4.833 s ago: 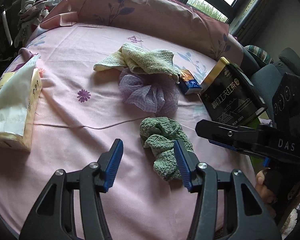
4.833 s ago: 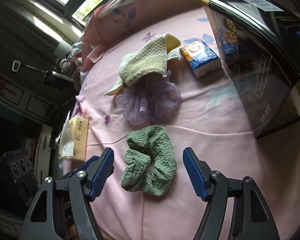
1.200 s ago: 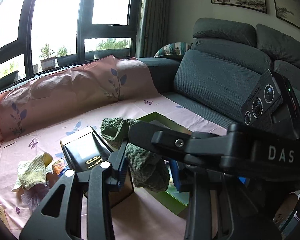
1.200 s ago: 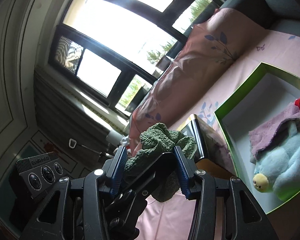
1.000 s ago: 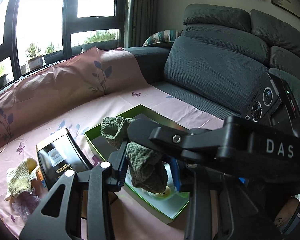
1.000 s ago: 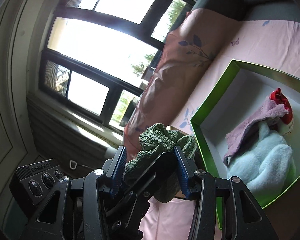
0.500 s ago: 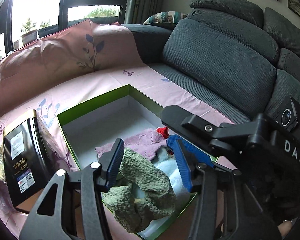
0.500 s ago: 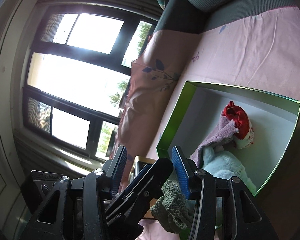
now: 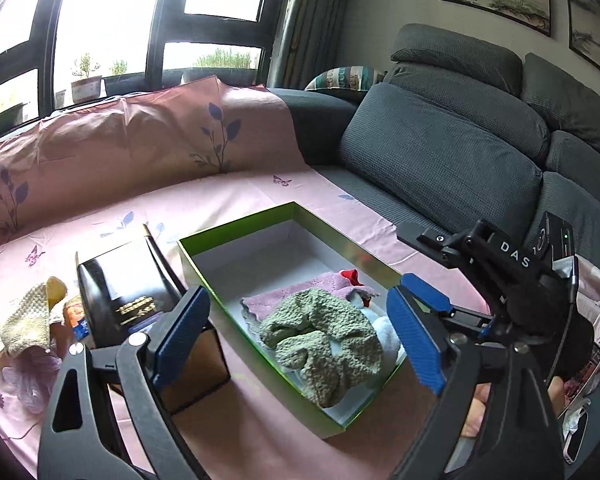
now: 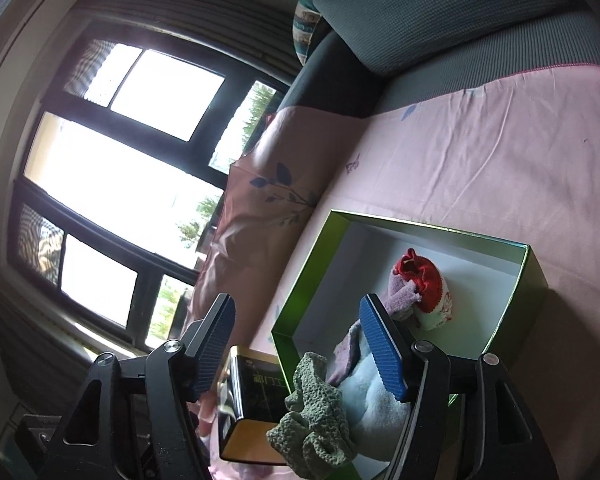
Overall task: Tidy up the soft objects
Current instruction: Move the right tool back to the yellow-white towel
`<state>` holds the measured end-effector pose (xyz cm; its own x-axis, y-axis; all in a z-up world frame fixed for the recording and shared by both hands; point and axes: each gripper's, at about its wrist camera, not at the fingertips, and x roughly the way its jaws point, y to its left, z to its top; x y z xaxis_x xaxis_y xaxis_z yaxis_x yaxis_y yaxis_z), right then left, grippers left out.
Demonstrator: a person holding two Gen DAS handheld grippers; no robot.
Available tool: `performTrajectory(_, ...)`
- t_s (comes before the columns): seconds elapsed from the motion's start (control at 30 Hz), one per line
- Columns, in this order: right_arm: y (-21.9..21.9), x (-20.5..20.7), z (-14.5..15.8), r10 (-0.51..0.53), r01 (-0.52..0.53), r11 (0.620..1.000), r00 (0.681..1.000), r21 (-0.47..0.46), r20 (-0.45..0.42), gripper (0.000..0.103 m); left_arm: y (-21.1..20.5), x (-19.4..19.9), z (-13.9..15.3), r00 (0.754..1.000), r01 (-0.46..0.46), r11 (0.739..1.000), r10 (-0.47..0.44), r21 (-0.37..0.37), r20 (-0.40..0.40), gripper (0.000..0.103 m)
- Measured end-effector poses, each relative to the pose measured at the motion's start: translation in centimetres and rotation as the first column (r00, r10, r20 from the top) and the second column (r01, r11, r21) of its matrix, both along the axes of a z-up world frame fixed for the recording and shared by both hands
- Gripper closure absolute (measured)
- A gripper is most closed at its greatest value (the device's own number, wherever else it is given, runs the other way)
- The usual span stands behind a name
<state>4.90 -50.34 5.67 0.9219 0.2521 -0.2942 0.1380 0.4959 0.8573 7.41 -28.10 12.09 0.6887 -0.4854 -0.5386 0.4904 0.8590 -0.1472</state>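
Green knit cloth (image 9: 324, 342) lies crumpled in the near end of the green box (image 9: 236, 232), on top of a pink cloth (image 9: 300, 292) and a pale blue plush toy (image 9: 386, 336); one fold hangs over the box's near wall in the right wrist view (image 10: 314, 416). Left gripper (image 9: 298, 340) hovers above the box with both fingers spread wide, nothing between them. Right gripper (image 10: 298, 350) also has its fingers parted and empty, and is apart from the cloth. Red and white soft item (image 10: 424, 284) sits farther back in the box. Black tin (image 9: 128, 292) stands just beside the box on the pink sheet (image 9: 228, 196). Yellow-green towel (image 9: 26, 318) and purple mesh puff (image 9: 24, 376) lie well apart at the left. Grey sofa (image 9: 440, 152) behind.
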Motion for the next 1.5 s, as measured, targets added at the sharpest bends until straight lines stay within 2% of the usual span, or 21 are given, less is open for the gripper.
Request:
performTrajectory(0.07, 0.5, -0.1, 0.6, -0.011, 0.011, 0.999, 1.000, -0.037, 0.006, 0.026, 2.0, -0.6, 0.0, 0.999, -0.044, 0.999, 0.043, 0.017, 0.018, 0.013)
performTrajectory(0.2, 2.1, -0.1, 2.0, -0.010, 0.012, 0.992, 1.000, -0.123, 0.018, 0.025, 6.7, -1.6, -0.4, 0.988, -0.156, 0.987, 0.155, 0.039, 0.017, 0.013)
performTrajectory(0.27, 3.1, 0.1, 2.6, -0.010, 0.012, 0.984, 1.000, -0.179, 0.015, 0.015, 9.5, -2.1, -0.8, 0.976, -0.216, 0.975, 0.216, 0.045, 0.005, 0.013)
performTrajectory(0.33, 4.1, 0.3, 3.2, -0.008, 0.011, 0.971, 1.000, -0.237, 0.012, 0.015, 12.5, -2.5, -1.4, 0.954, -0.299, 0.953, 0.300, 0.050, -0.004, 0.013)
performTrajectory(0.47, 6.0, 0.7, 3.9, 0.010, -0.009, 0.954, 1.000, -0.300, 0.003, 0.015, 18.6, -3.2, -2.8, 0.879, -0.473, 0.879, 0.475, 0.066, -0.028, 0.013)
performTrajectory(0.57, 7.6, 1.0, 4.3, 0.019, -0.023, 0.934, 1.000, -0.356, -0.016, 0.014, 22.6, -3.5, -4.3, 0.823, -0.564, 0.825, 0.565, 0.039, -0.064, 0.013)
performTrajectory(0.7, 10.2, 1.5, 4.5, 0.062, -0.070, 0.907, 0.998, -0.416, -0.033, 0.014, 27.0, -3.7, -6.6, 0.727, -0.683, 0.730, 0.680, -0.004, -0.091, 0.013)
performTrajectory(0.8, 12.4, 1.7, 4.9, 0.110, -0.116, 0.881, 0.993, -0.459, -0.041, 0.014, 29.4, -3.0, -7.7, 0.656, -0.745, 0.667, 0.735, 0.012, -0.172, 0.013)
performTrajectory(0.9, 14.9, 1.4, 5.6, 0.173, -0.163, 0.858, 0.985, -0.487, -0.025, 0.014, 31.0, -3.5, -7.7, 0.650, -0.755, 0.655, 0.737, -0.042, -0.188, 0.013)
performTrajectory(0.93, 15.9, 1.2, 6.0, 0.199, -0.180, 0.848, 0.980, -0.498, -0.016, 0.014, 31.4, -3.6, -7.8, 0.644, -0.759, 0.650, 0.740, -0.038, -0.193, 0.013)
performTrajectory(1.07, 20.6, 0.5, 7.5, 0.320, -0.267, 0.794, 0.947, -0.546, 0.003, 0.014, 32.6, -3.7, -8.3, 0.598, -0.790, 0.612, 0.778, 0.023, -0.192, 0.013)
performTrajectory(1.17, 25.1, 1.4, 7.4, 0.421, -0.385, 0.752, 0.905, -0.535, -0.060, 0.014, 33.5, -4.1, -8.4, 0.559, -0.819, 0.573, 0.805, 0.019, -0.201, 0.013)
performTrajectory(1.23, 28.7, 2.7, 6.8, 0.517, -0.494, 0.689, 0.848, -0.530, -0.118, 0.014, 33.8, -4.1, -8.4, 0.560, -0.818, 0.575, 0.800, 0.009, -0.214, 0.013)
performTrajectory(1.3, 32.0, 4.3, 5.9, 0.545, -0.565, 0.635, 0.811, -0.527, -0.213, 0.014, 34.0, -4.1, -8.4, 0.562, -0.816, 0.578, 0.798, 0.014, -0.219, 0.013)
performTrajectory(1.43, 37.6, 8.1, 4.2, 0.537, -0.605, 0.522, 0.781, -0.601, -0.320, 0.014, 34.6, -4.3, -8.2, 0.539, -0.832, 0.555, 0.817, 0.025, -0.207, 0.013)
performTrajectory(1.5, 39.6, 10.7, 3.0, 0.528, -0.633, 0.490, 0.762, -0.599, -0.374, 0.014, 35.2, -4.5, -8.2, 0.531, -0.837, 0.547, 0.819, 0.015, -0.216, 0.013)
